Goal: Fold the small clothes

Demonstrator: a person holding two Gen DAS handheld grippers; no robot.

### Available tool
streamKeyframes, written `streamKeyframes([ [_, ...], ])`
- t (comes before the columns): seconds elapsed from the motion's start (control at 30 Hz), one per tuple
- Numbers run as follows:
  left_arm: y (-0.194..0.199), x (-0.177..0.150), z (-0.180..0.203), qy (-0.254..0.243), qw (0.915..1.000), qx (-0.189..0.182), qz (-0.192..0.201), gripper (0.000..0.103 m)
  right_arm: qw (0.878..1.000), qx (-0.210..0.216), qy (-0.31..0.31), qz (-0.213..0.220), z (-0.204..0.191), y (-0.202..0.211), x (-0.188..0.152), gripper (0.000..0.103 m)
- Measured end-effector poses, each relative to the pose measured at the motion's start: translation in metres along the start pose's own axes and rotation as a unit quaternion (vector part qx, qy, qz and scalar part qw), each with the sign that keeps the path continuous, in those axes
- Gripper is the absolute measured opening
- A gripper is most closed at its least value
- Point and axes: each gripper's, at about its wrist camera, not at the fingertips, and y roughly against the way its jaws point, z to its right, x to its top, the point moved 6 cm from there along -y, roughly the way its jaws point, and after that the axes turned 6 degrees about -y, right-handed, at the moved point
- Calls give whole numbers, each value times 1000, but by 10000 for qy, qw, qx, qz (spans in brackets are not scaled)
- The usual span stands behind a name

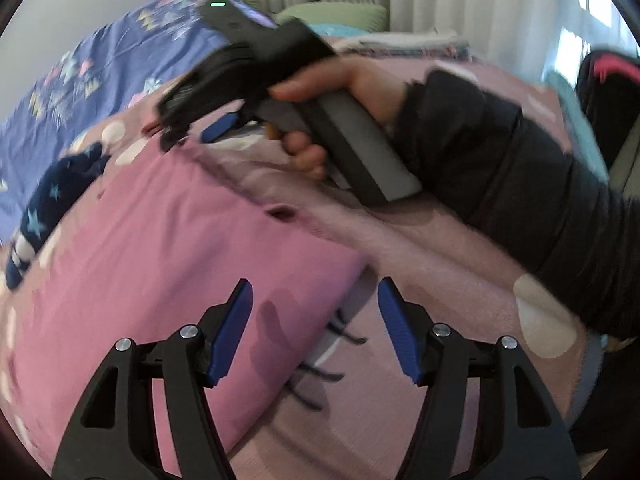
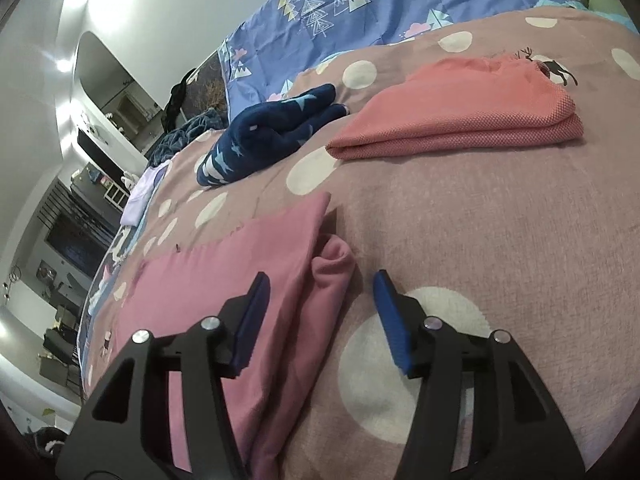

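Note:
A pink garment (image 1: pixel 168 264) lies flat on the bed under my left gripper (image 1: pixel 316 332), which is open and empty just above its right edge. In the right wrist view the same pink garment (image 2: pixel 256 280) lies partly folded, with a rolled part at its right edge. My right gripper (image 2: pixel 320 320) is open and empty, its jaws standing over that edge. The right gripper also shows in the left wrist view (image 1: pixel 192 132), held by a hand over the far side of the garment.
A folded coral garment (image 2: pixel 460 116) and a navy star-print garment (image 2: pixel 272 132) lie further up the dotted mauve bedspread (image 2: pixel 500 240). A blue patterned quilt (image 2: pixel 380 4) lies beyond. The bed's edge drops off at the left, with a room below.

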Motion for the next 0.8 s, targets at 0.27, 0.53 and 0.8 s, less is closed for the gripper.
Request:
streamKeyframes([
  [0.27, -20, 4, 17, -23, 9992, 278, -303, 65, 9967, 488, -605, -227, 15, 15, 6, 7],
  [0.53, -23, 8, 15, -1, 9988, 359, -324, 65, 9931, 841, -713, -398, 7, 10, 3, 43],
  [0.8, -26, 10, 15, 72, 9995, 198, -256, 46, 9987, 188, -456, 116, 6, -9, 15, 5],
])
